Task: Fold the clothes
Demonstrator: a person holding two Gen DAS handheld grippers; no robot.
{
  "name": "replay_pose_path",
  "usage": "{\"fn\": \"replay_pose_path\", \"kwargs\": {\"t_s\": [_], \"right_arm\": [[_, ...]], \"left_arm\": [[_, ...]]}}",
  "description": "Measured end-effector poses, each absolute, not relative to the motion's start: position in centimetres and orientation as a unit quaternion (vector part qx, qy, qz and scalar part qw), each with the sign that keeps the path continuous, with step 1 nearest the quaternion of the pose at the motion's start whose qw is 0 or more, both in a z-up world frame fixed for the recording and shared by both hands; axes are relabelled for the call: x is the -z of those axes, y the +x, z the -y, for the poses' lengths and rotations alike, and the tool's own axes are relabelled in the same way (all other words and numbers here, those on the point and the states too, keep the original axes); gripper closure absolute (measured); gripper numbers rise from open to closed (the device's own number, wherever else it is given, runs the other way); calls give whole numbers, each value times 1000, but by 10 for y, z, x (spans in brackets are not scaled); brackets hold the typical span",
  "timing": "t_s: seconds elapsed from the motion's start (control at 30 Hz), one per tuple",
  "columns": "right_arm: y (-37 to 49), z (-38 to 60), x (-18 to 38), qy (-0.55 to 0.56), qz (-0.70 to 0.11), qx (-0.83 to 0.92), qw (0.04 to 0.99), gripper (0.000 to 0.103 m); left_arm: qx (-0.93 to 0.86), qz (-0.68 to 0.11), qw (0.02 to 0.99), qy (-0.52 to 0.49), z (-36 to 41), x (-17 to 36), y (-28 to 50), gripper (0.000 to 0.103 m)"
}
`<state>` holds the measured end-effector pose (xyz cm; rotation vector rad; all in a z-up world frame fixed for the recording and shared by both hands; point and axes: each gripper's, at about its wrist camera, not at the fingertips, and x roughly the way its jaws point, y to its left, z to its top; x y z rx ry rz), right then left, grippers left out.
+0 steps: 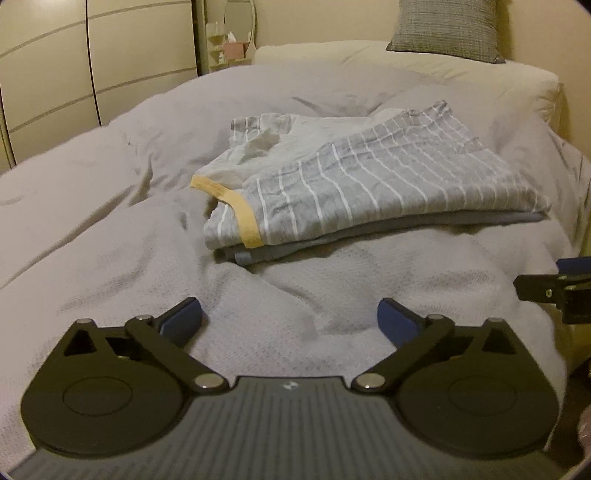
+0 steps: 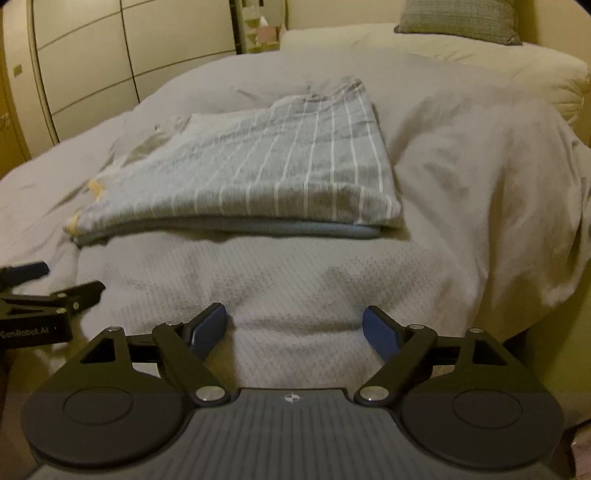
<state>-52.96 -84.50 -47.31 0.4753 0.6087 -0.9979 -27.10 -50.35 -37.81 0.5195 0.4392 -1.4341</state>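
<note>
1. The bed (image 1: 110,206) filled both views, its pale duvet rumpled into soft ridges, with a grey cushion (image 1: 448,29) at the far end.
2. On the duvet lay the grey striped T-shirt (image 1: 369,181), doubled over into a rough rectangle with a yellow neckband (image 1: 240,206) showing at its near left corner; under it sat a plainer grey garment (image 2: 314,227), also flat – a small stack. The top fold was loose and wrinkled toward the collar.
3. The left hand-held gripper (image 1: 290,317) hung near the bed's front edge, jaws spread wide, holding nothing.
4. The right hand-held gripper (image 2: 295,325) hung likewise – wide apart, empty, clear of the cloth.
5. Risks, as I judged them: the soft, uneven duvet could let the stack tilt or slide; a pinch at one edge might catch both garments, or the bedding too, and drag the fold apart; the slack collar end could spill open if lifted.
</note>
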Motion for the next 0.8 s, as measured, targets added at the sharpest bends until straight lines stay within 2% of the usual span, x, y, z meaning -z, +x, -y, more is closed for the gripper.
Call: {"fn": "replay_pose_path", "kwargs": {"t_s": [0.27, 0.4, 0.8], "right_arm": [[-539, 838, 454, 231, -259, 474, 809, 20], [-533, 842, 459, 234, -274, 472, 805, 15], [-522, 849, 460, 225, -289, 477, 799, 14]], "left_arm": [[651, -215, 689, 234, 501, 363, -270, 2], [645, -223, 690, 241, 503, 366, -275, 1], [636, -216, 681, 292, 516, 366, -284, 1]]}}
